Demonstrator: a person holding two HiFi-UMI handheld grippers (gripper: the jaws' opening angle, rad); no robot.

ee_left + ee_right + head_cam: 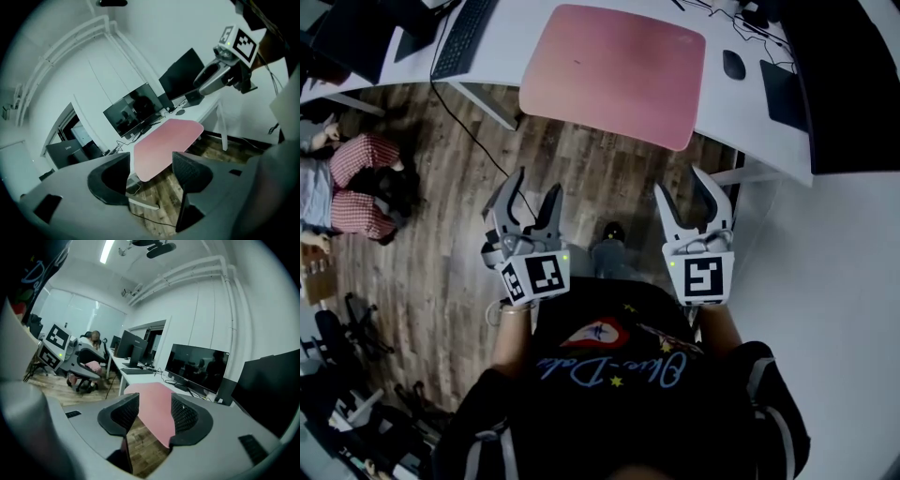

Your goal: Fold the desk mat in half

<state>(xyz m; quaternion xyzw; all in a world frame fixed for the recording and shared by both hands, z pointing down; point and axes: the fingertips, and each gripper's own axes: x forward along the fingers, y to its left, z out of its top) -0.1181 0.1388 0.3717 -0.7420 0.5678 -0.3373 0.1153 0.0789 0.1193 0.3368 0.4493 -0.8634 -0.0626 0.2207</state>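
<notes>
Left gripper view caught the one brand that could be read: what looked like "Lenovo" on the back of a dark monitor at the far left. In the head view, looping script ran across the person's black shirt, upside down and not legible. Each tool's cube carried a black-and-white square marker.

The left tool stood with its jaws wide apart and nothing between them. The right tool was the same, spread and empty. Both hung side by side over the wooden floor, short of the counter's front edge, touching nothing and pointing toward the desk mat.

The pink desk mat lay flat and unfolded on the white counter, its near edge hanging over the counter's front edge. A black keyboard sat toward the counter's left end, and a dark mouse lay near the mat's right corner, apart from it. A wide screen stood along the counter's back edge. The room had white walls with pipes running under the ceiling. A seated person in red checked trousers was off to the left.
</notes>
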